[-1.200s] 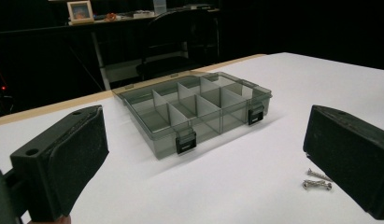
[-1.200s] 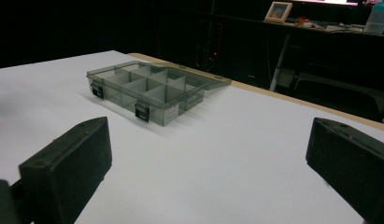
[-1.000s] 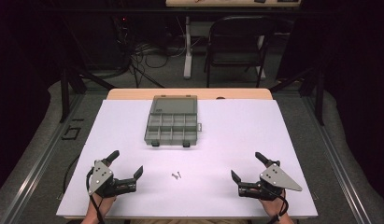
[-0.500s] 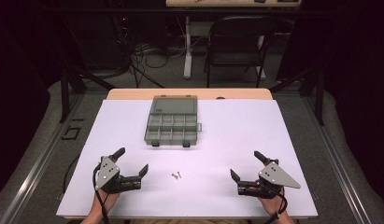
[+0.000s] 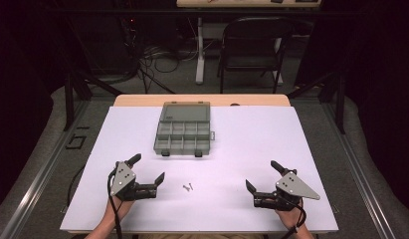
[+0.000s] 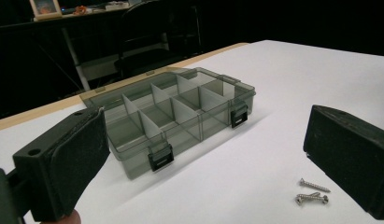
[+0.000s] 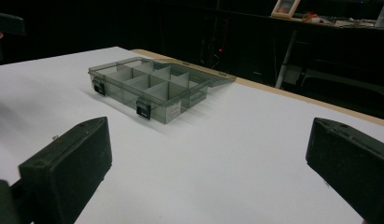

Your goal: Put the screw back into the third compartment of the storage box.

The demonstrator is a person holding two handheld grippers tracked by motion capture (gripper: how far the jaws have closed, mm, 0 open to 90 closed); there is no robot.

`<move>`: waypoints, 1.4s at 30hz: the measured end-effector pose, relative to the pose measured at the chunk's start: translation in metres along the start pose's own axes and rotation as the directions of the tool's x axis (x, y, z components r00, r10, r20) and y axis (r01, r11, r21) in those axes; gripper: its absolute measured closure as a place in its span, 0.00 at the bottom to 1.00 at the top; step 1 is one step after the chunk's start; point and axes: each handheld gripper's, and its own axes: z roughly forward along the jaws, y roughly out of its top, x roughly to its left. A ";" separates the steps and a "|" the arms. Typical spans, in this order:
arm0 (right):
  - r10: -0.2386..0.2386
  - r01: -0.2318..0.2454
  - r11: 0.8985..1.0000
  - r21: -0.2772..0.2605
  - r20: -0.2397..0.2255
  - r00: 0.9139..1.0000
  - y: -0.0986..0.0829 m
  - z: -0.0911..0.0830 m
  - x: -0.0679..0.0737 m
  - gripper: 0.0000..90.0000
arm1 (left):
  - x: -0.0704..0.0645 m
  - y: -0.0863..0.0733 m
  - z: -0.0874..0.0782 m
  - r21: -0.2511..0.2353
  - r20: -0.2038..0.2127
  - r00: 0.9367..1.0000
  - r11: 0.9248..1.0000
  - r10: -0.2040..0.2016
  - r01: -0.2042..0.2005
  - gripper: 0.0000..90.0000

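Near the table's front edge we held both grippers, left (image 5: 148, 169) and right (image 5: 261, 175), wide open and empty, judging the tiny screws (image 5: 187, 187), lying loose before the box (image 5: 183, 129), might easily skid away if nudged.

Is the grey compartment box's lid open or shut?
Open: the compartment box has its lid folded back flat on the table behind it, leaving dividers uncovered.

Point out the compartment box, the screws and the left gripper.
compartment box (image 5: 183, 133), high view, on a middle divider of the tray.
screws (image 6: 313, 193), left gripper view, on the nearer screw's shank.
left gripper (image 5: 148, 170), high view, midway between its open fingertips.
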 end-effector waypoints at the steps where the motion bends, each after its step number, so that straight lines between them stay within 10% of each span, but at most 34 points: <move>1: 0.005 -0.005 1.000 0.001 0.000 1.000 0.000 0.000 0.000 0.00 | 0.000 0.000 0.001 -0.001 0.002 1.000 1.000 0.000 0.000 0.00; 32: 0.008 -0.008 1.000 0.022 -0.016 1.000 -0.001 0.004 -0.007 0.00 | 0.001 0.010 0.042 0.124 0.136 0.991 0.992 0.016 -0.033 0.02; 42: 0.011 -0.010 1.000 0.025 -0.024 1.000 -0.001 0.005 -0.007 0.00 | -0.001 0.018 0.049 0.209 0.224 0.973 0.972 0.060 -0.108 0.00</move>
